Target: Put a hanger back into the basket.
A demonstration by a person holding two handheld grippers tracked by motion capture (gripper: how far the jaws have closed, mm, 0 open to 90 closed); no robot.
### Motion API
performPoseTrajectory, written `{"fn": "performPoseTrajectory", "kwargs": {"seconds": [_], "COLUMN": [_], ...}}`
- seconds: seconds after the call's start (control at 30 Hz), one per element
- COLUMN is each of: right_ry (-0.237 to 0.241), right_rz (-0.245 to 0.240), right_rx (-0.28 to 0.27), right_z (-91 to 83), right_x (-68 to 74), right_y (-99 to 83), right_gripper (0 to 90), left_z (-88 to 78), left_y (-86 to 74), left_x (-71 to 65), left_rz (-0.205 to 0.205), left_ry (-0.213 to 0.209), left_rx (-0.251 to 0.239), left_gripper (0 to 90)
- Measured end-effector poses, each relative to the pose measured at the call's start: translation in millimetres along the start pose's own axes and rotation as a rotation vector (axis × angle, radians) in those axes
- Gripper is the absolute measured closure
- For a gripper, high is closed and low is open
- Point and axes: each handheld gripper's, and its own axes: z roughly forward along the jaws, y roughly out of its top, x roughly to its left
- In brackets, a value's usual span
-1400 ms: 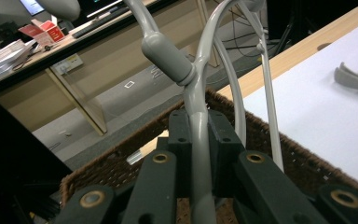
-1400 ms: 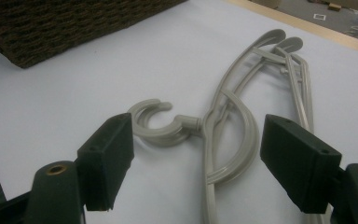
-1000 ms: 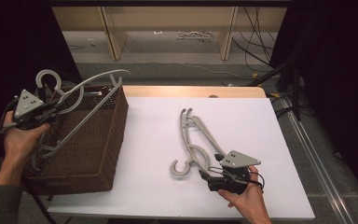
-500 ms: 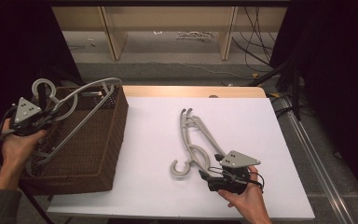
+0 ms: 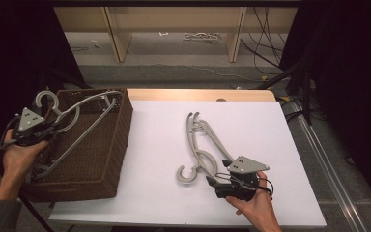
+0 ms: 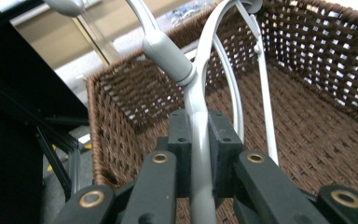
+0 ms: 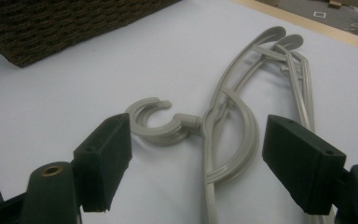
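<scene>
Pinching the neck of a pale grey hanger (image 6: 200, 107) between its pressed-together pads, the left gripper (image 5: 41, 129) holds it slanted over the brown wicker basket (image 5: 118, 145) at nine o'clock on the table, hook up and the far arms dipping toward the basket's floor. Gripping at the neck, just under the hook, probably gives the person control of the long frame so it can be lowered in without catching the woven rim; the job looks like gathering hangers into the basket, with this one about halfway in.

At about five o'clock on the white table (image 5: 164, 121), the right gripper (image 7: 196, 163) rests with its jaws spread wide, nothing between the pads. Just ahead of it lies a second hanger (image 7: 223, 140), flat, hook toward the basket and arms running away toward one o'clock. Its position, lined up with that neck, suggests it is ready to take this hanger next.

No brand, label or writing can be read on the hangers, basket or grippers.
</scene>
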Motion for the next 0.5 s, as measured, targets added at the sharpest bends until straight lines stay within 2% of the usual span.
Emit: {"fn": "performPoseTrajectory", "kwargs": {"seconds": [0.23, 0.27, 0.3, 0.37, 0.43, 0.5], "right_ry": [0.0, 0.0, 0.0, 0.0, -0.001, 0.0], "right_rz": [0.002, 0.001, 0.0, 0.002, 0.0, 0.0], "right_rx": [-0.001, -0.001, 0.0, -0.001, -0.001, 0.0], "right_z": [0.1, 0.0, -0.1, -0.2, 0.0, -0.1], "right_x": [-0.3, -0.3, -0.4, -0.4, -0.6, -0.3], "right_y": [0.2, 0.0, -0.2, 0.0, -0.1, -0.3], "right_gripper": [25.1, 25.2, 25.2, 25.2, 25.2, 25.3], "left_z": [14.1, 15.7, 19.1, 22.1, 26.4, 28.9], "left_y": [-6.7, -8.2, -10.3, -12.9, -15.2, -16.5], "left_x": [-0.3, 1.2, -0.6, 1.0, -0.1, -1.0], "left_rz": [-0.002, 0.012, -0.012, -0.002, -0.013, -0.004], "left_ry": [-0.011, -0.023, -0.02, -0.022, -0.022, -0.009], "left_rx": [0.103, 0.127, 0.122, 0.16, 0.18, 0.205], "left_gripper": [80.6, 80.6, 80.5, 80.3, 80.1, 79.9]}}
